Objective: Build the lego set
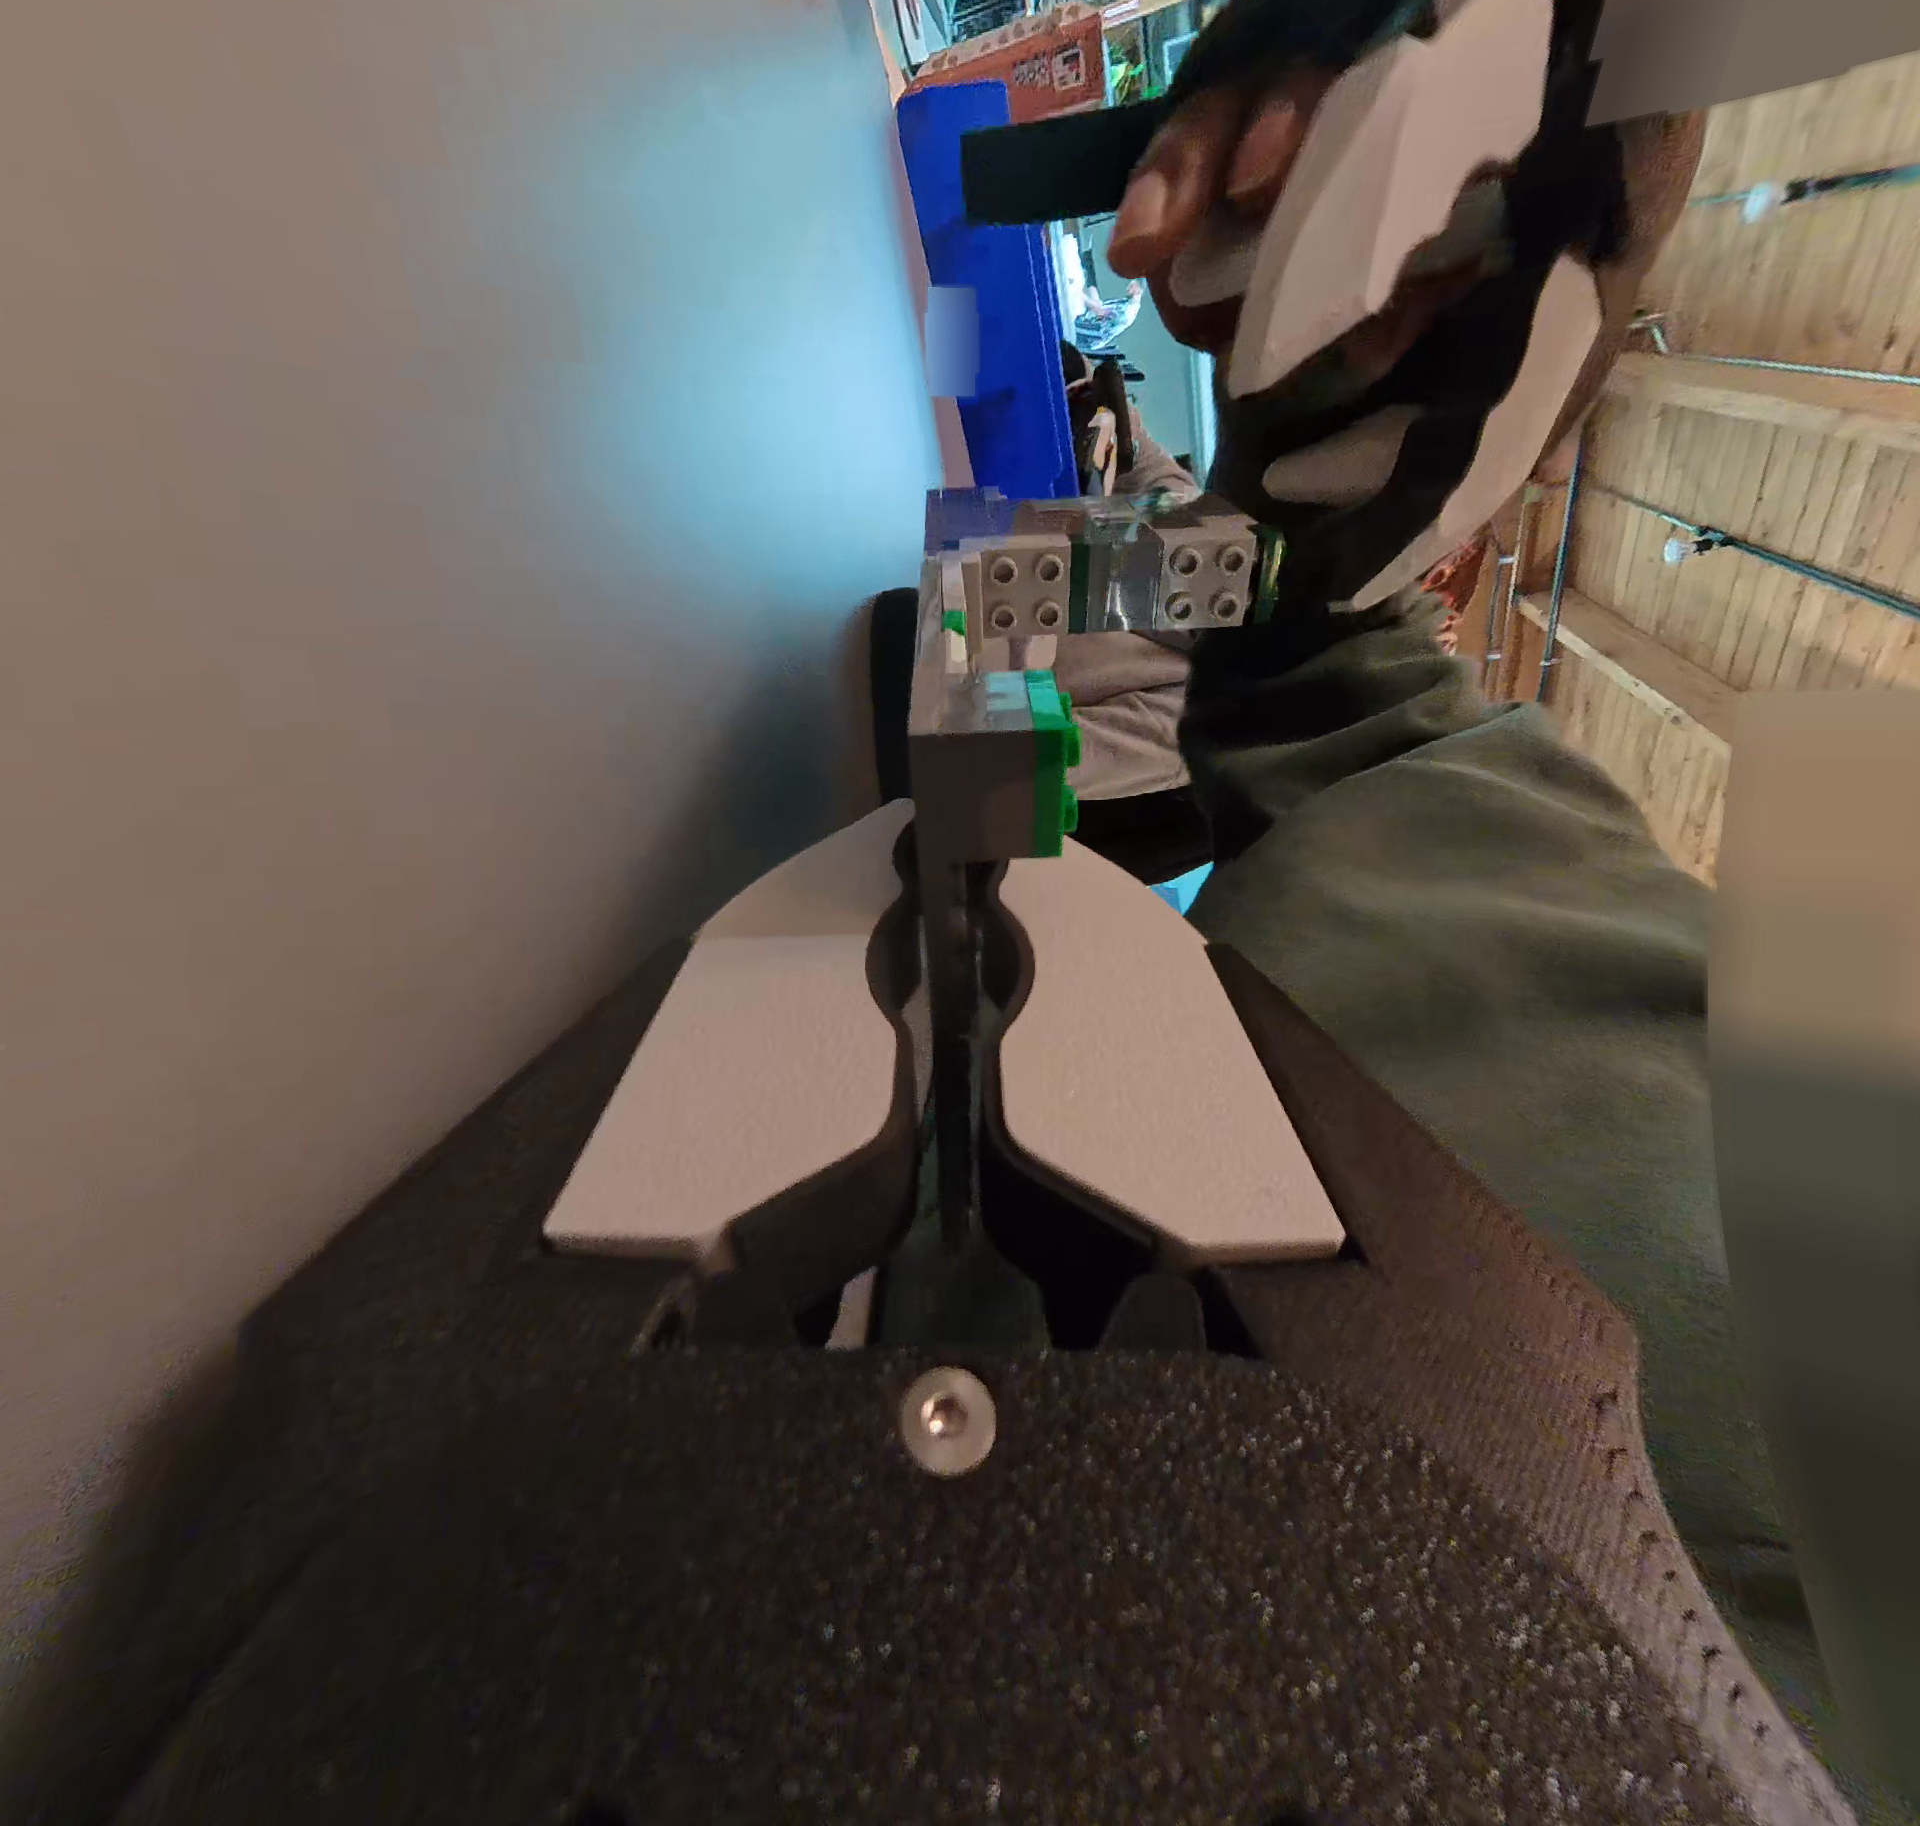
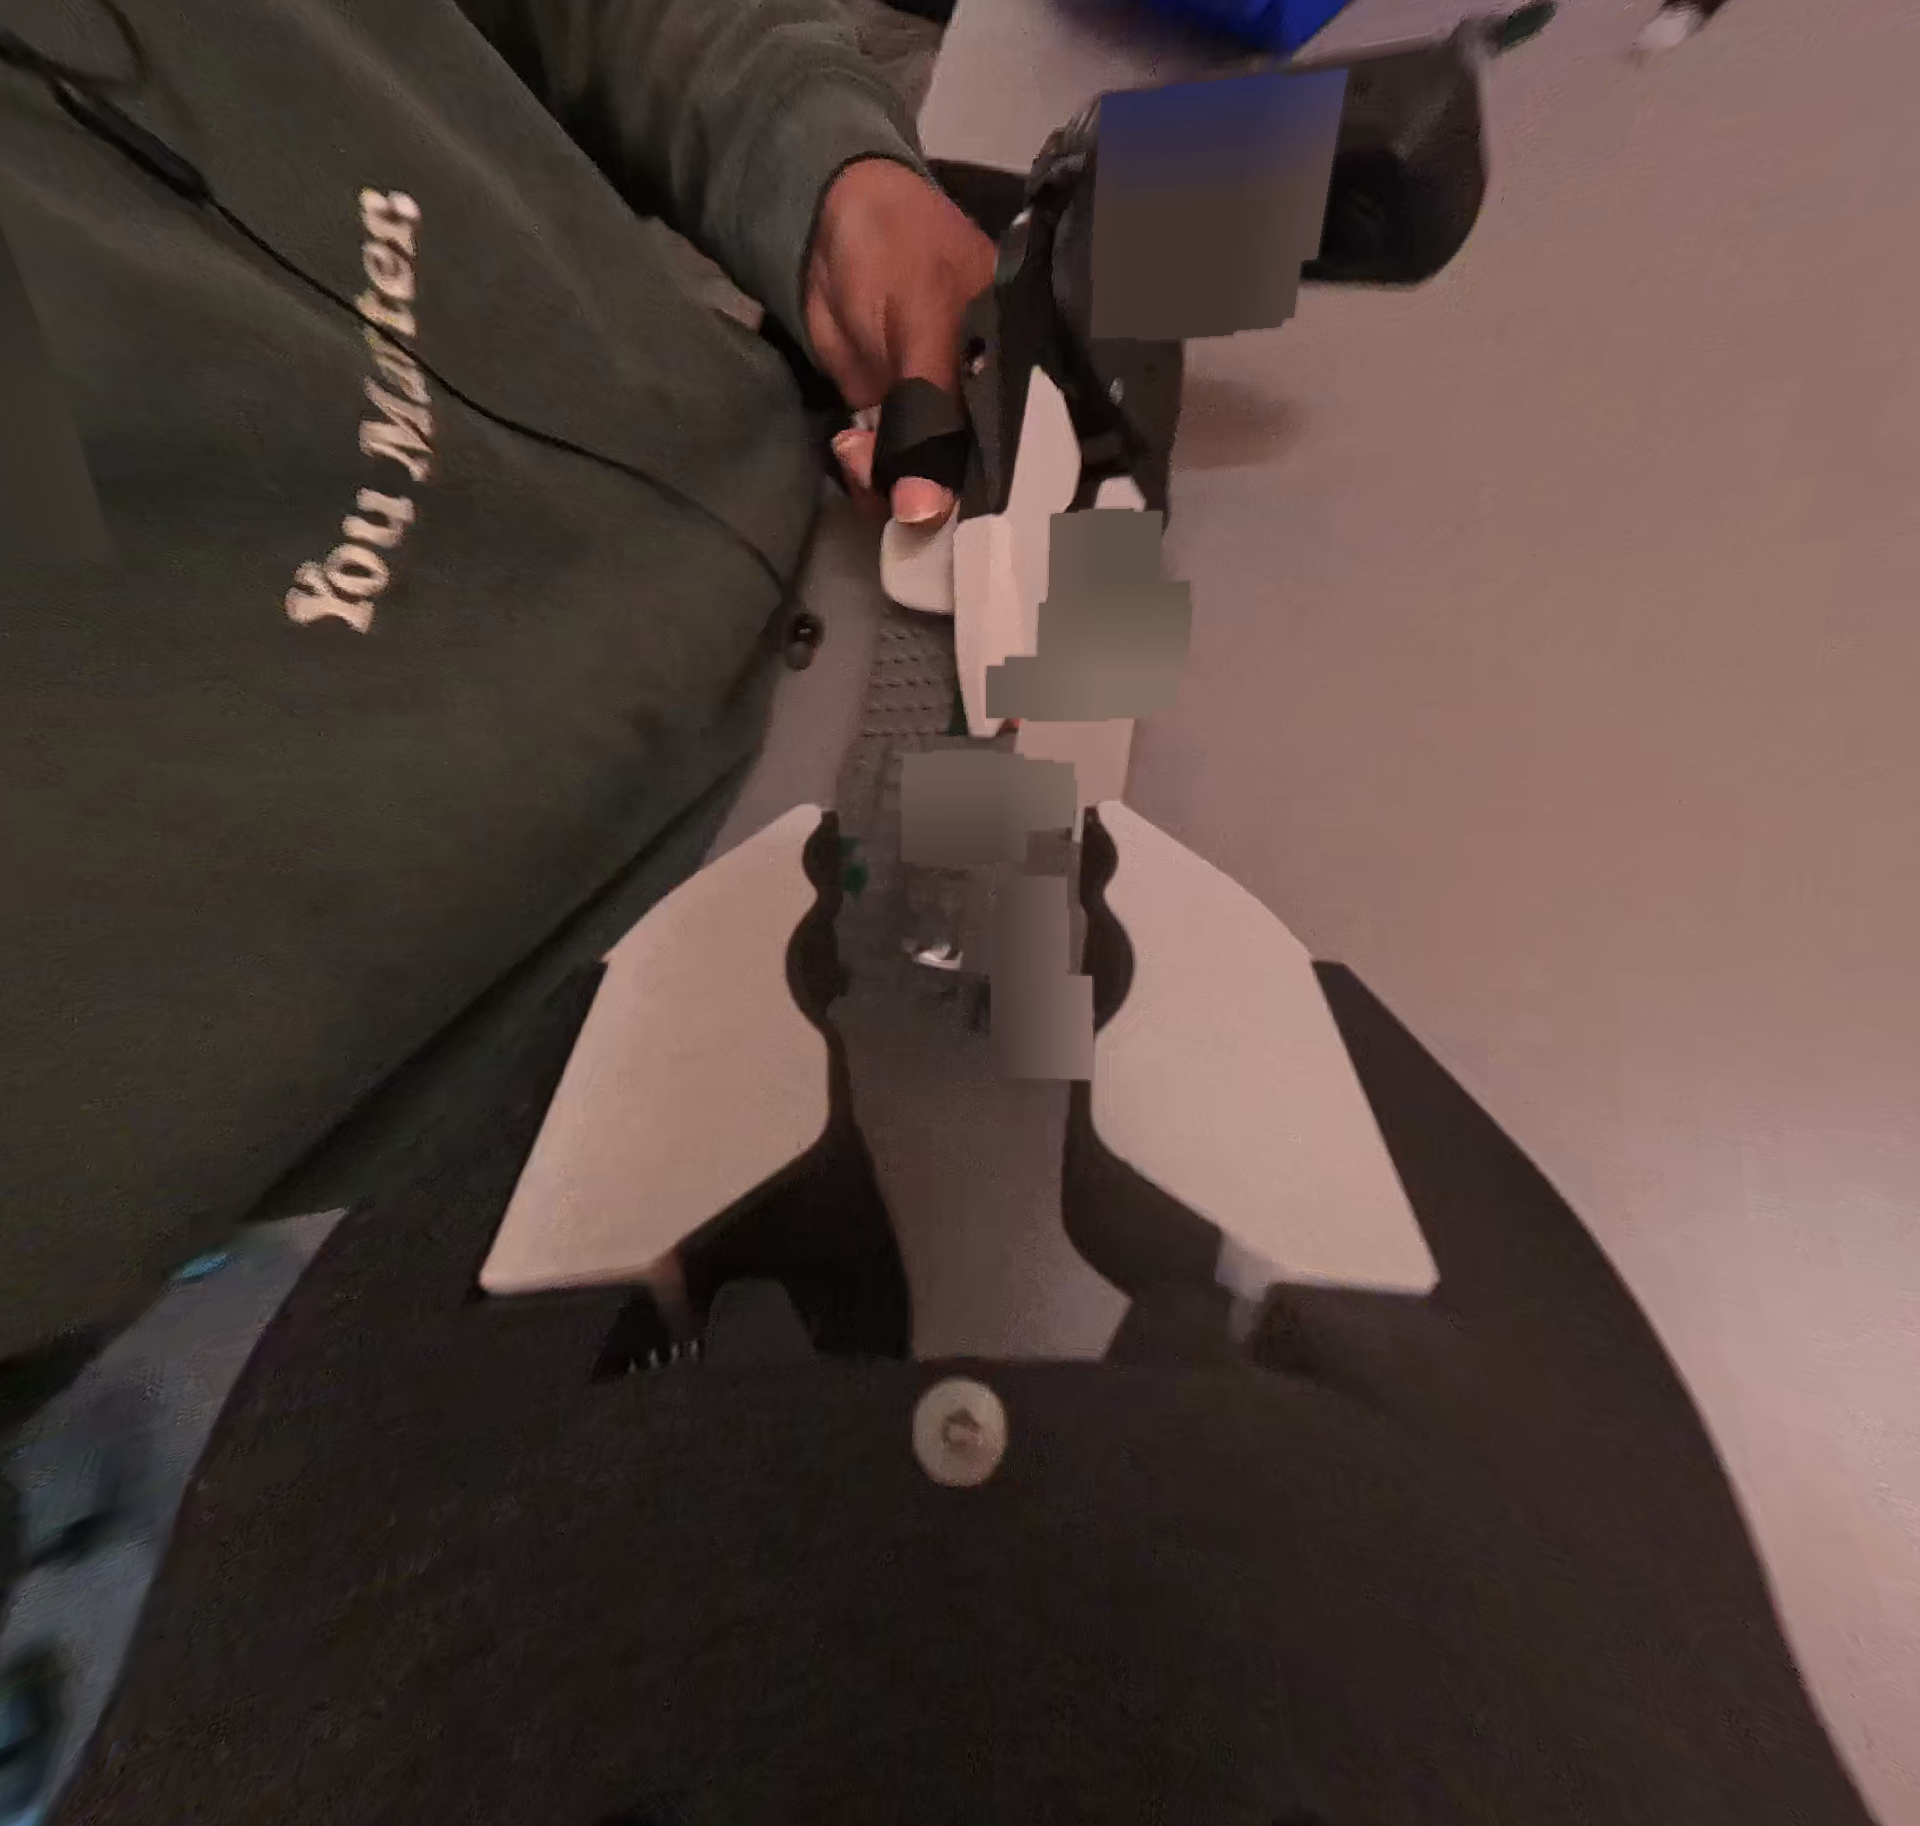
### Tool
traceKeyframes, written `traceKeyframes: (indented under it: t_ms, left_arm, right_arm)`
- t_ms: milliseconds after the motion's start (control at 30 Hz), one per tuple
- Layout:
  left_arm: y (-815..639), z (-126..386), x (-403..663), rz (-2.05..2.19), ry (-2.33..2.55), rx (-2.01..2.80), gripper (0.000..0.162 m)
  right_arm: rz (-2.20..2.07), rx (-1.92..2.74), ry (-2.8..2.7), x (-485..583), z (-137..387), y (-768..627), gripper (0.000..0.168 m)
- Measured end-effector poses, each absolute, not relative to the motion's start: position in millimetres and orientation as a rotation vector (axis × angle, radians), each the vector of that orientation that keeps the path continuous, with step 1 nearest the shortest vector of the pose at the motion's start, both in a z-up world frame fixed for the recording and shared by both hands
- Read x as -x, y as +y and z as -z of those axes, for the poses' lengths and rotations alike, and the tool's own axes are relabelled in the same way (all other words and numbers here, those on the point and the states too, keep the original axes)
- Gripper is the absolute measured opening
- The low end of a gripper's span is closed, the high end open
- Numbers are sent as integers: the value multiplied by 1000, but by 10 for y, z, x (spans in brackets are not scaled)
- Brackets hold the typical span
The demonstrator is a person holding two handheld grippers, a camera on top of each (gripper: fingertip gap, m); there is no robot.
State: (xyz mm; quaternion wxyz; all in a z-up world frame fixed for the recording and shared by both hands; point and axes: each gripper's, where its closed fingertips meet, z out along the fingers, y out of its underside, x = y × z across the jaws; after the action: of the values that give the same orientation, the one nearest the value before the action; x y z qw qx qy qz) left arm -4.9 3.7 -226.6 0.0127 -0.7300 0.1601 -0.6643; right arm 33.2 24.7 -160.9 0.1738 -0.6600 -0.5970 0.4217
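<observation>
Clamping a thin dark baseplate edge-on, the left gripper holds the lego build aloft; the right gripper grips its grey-and-clear end block. Light and rigid, its stud joints probably pop under twisting, so hold near seams.

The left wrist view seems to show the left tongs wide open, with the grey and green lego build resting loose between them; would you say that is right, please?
Not quite. In the left wrist view the left tongs are shut on the lego build, clamping its thin dark plate edge between them. The build is indeed grey and green.
</observation>
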Motion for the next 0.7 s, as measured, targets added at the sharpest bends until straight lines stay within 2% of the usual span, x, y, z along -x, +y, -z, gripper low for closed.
traceKeyframes:
  t_ms: [100,167,267,700]
  left_arm:
    - [0,2281,25,2072,505,2283,6]
    - [-16,2289,15,2082,500,2285,6]
    - [-23,2320,19,2083,497,2295,6]
    - [-26,2301,30,2037,570,2263,6]
  right_arm:
    - [-1382,2034,-1709,-374,1729,196,60]
    - [-1469,2145,-1726,-370,1815,148,76]
    - [-1519,2228,-1799,-324,1899,70,85]
    - [-1587,2315,-1917,-219,2059,80,79]
